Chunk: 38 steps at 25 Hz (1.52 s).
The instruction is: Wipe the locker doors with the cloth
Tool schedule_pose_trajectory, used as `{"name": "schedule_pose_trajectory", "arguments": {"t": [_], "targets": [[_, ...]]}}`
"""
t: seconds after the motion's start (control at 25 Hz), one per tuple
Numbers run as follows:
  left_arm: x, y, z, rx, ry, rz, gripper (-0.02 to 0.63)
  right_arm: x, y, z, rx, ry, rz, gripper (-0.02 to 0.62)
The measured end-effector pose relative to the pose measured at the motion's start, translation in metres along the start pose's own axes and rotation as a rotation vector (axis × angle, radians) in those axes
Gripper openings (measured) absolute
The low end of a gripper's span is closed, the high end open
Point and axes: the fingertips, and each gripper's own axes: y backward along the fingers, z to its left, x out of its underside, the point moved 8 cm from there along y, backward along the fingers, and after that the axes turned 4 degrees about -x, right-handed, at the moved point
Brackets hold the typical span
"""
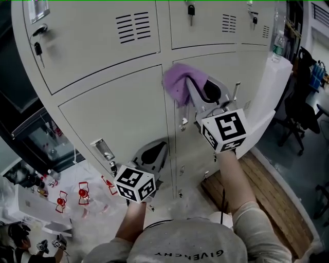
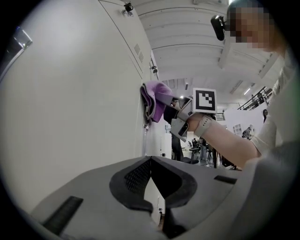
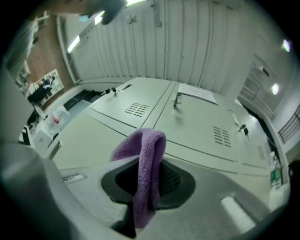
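right claw [image 1: 199,91] clenched on the purple cloth [image 1: 178,82], which sits folded between the pads with a tail hanging toward the camera in the right gripper view. the cloth's bunched far end is pressed on the locker doors [image 1: 118,110], at the vertical seam between two lower doors, just under the upper row. left claw [image 1: 152,154] clenched, tips together, nothing in it. it's lower and left of the right one, near the lower-left door, right of its latch [image 1: 105,150]; contact with the door can't be told. keys [image 1: 191,11] hang in upper-row locks. bottle [image 1: 277,43] stands far right.
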Motion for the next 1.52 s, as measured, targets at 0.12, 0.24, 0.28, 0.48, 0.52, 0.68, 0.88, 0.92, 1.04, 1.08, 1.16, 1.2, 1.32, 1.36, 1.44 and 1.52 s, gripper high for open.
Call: {"name": "schedule_pose_trajectory", "arguments": {"t": [0.12,0.24,0.28,0.48,0.52,0.68,0.88,0.92,1.04,1.08,1.16,1.2,1.32,1.36,1.44,1.52], "targets": [[0.002,-0.002,0.001,-0.006,-0.003,0.004,-0.002,-0.007,-0.013,0.013,0.007,0.189,0.046,0.055],[0.002,-0.002,0.003,-0.013,-0.004,-0.001,-0.002,-0.007,-0.020,0.018,0.019,0.294,0.075,0.054],[0.002,-0.002,0.003,-0.016,-0.006,-0.003,-0.002,-0.006,-0.021,0.016,0.022,0.300,0.072,0.054],[0.001,-0.002,0.007,-0.039,-0.011,-0.015,-0.002,0.001,-0.018,-0.011,0.074,0.282,0.071,0.054],[0.000,-0.002,0.007,-0.045,-0.012,-0.018,-0.002,0.004,-0.017,-0.018,0.088,0.278,0.077,0.054],[-0.001,-0.003,0.010,-0.072,-0.014,-0.034,-0.002,0.017,-0.009,-0.050,0.144,0.249,0.099,0.054],[-0.005,-0.011,0.008,-0.084,-0.012,-0.055,-0.002,0.031,0.000,-0.089,0.200,0.226,0.123,0.053],[-0.005,-0.013,0.007,-0.083,-0.013,-0.059,-0.002,0.034,0.002,-0.098,0.212,0.221,0.128,0.052],[-0.005,-0.019,0.004,-0.084,-0.013,-0.064,-0.002,0.044,0.008,-0.125,0.249,0.203,0.144,0.052],[-0.004,-0.021,0.004,-0.086,-0.012,-0.063,-0.002,0.047,0.010,-0.134,0.264,0.197,0.151,0.052],[-0.003,-0.024,0.003,-0.089,-0.008,-0.062,-0.002,0.056,0.015,-0.151,0.294,0.189,0.168,0.052],[-0.002,-0.025,0.003,-0.092,-0.006,-0.063,-0.002,0.060,0.017,-0.159,0.308,0.181,0.176,0.052],[-0.001,-0.026,0.001,-0.098,-0.004,-0.062,-0.002,0.070,0.024,-0.179,0.345,0.143,0.191,0.052],[-0.001,-0.027,0.001,-0.098,-0.004,-0.061,-0.002,0.073,0.025,-0.184,0.355,0.125,0.190,0.052],[-0.001,-0.026,0.001,-0.098,-0.004,-0.059,-0.002,0.077,0.027,-0.189,0.366,0.083,0.176,0.049],[-0.001,-0.025,0.001,-0.097,-0.007,-0.056,-0.002,0.077,0.029,-0.190,0.378,0.057,0.164,0.049]]}}
